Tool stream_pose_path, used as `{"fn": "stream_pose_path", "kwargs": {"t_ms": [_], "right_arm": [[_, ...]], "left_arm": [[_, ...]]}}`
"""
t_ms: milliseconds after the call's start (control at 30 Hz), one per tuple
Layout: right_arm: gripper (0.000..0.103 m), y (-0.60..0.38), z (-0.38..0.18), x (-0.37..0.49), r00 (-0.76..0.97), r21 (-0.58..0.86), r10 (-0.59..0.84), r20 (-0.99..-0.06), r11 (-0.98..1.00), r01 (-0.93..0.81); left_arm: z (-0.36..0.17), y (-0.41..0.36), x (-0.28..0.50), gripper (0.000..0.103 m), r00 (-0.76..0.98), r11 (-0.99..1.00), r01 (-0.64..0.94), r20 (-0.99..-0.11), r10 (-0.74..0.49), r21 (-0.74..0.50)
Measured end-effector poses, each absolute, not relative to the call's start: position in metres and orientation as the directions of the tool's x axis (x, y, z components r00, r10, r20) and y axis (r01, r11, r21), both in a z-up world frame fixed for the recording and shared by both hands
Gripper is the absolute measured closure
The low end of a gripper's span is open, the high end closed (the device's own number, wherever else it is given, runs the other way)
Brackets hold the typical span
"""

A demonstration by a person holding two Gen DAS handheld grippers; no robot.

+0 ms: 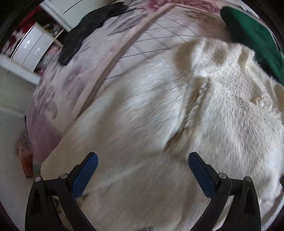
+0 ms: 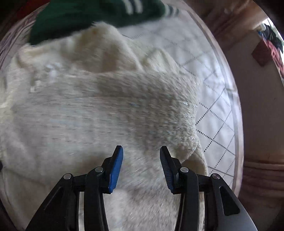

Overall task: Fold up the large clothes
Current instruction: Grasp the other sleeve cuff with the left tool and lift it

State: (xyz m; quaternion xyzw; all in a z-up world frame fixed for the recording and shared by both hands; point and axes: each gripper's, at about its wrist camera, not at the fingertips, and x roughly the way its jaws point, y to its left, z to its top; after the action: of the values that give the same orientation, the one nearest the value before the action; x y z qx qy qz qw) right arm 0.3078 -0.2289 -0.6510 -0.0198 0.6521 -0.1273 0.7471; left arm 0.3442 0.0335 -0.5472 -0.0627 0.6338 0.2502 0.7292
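Observation:
A large cream fuzzy garment [image 1: 159, 110] lies spread and rumpled over the bed, filling most of both views [image 2: 99, 106]. My left gripper [image 1: 142, 158] hangs over it pointing down, jaws wide open, nothing between the blue pads. In the right wrist view my right gripper [image 2: 141, 151] also points down over the garment near its folded right edge, jaws partly open with no cloth pinched between them. Both views are motion-blurred.
A green garment with white stripes [image 2: 85, 14] lies at the far side [image 1: 252, 40]. A black garment [image 1: 85, 30] rests on the floral bedspread [image 1: 53, 92]. White checked sheet [image 2: 213, 110] shows to the right. White drawers [image 1: 32, 48] stand beyond the bed.

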Motion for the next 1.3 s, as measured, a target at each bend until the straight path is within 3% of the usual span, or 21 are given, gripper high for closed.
{"fn": "stream_pose_path", "kwargs": {"t_ms": [67, 133, 333, 433, 500, 667, 967, 1033, 1100, 1133, 1233, 1300], "right_arm": [[0.038, -0.211, -0.637, 0.313, 0.129, -0.175, -0.194, -0.973, 0.974, 0.146], [0.032, -0.195, -0.626, 0.331, 0.132, -0.151, -0.168, -0.977, 0.98, 0.132], [0.032, -0.142, -0.611, 0.33, 0.096, -0.061, -0.068, -0.993, 0.995, 0.077], [0.032, -0.115, -0.605, 0.312, 0.09, -0.065, -0.069, -0.994, 0.997, 0.045], [0.032, -0.102, -0.61, 0.305, 0.077, -0.081, -0.083, -0.994, 0.996, 0.022], [0.032, -0.084, -0.625, 0.295, 0.068, -0.12, -0.119, -0.991, 0.993, 0.001], [0.032, -0.083, -0.647, 0.295, 0.062, -0.122, -0.124, -0.99, 0.992, 0.039], [0.032, -0.081, -0.647, 0.295, 0.066, -0.12, -0.123, -0.99, 0.991, 0.054], [0.032, -0.078, -0.644, 0.294, 0.072, -0.112, -0.117, -0.991, 0.992, 0.062], [0.032, -0.076, -0.642, 0.294, 0.075, -0.113, -0.118, -0.99, 0.992, 0.061], [0.032, -0.064, -0.638, 0.297, 0.094, -0.144, -0.146, -0.985, 0.989, 0.035], [0.032, -0.054, -0.637, 0.301, 0.113, -0.202, -0.202, -0.973, 0.979, 0.01]], "left_arm": [[-0.531, 0.05, 0.314, 0.0, 0.061, 0.845, -0.501, -0.966, 0.251, 0.188], [-0.522, 0.075, 0.279, 0.0, 0.037, 0.803, -0.579, -0.979, 0.199, 0.142], [-0.537, 0.156, 0.166, 0.0, 0.032, 0.512, -0.858, -0.999, -0.02, -0.038], [-0.568, 0.186, 0.119, 0.0, 0.1, 0.308, -0.941, -0.985, -0.138, -0.139], [-0.588, 0.199, 0.098, 0.006, 0.177, 0.169, -0.963, -0.967, -0.184, -0.208], [-0.622, 0.228, 0.079, 0.009, 0.31, -0.021, -0.95, -0.939, -0.15, -0.31], [-0.628, 0.274, 0.105, 0.012, 0.232, -0.078, -0.97, -0.973, -0.015, -0.23], [-0.618, 0.28, 0.114, 0.018, 0.221, -0.079, -0.972, -0.975, 0.033, -0.223], [-0.608, 0.284, 0.124, 0.042, 0.188, -0.047, -0.98, -0.98, 0.068, -0.192], [-0.605, 0.287, 0.13, 0.046, 0.17, -0.029, -0.985, -0.983, 0.073, -0.172], [-0.596, 0.293, 0.145, 0.077, 0.14, 0.021, -0.99, -0.988, 0.066, -0.138], [-0.588, 0.291, 0.153, 0.087, 0.134, 0.075, -0.989, -0.989, 0.06, -0.13]]}}
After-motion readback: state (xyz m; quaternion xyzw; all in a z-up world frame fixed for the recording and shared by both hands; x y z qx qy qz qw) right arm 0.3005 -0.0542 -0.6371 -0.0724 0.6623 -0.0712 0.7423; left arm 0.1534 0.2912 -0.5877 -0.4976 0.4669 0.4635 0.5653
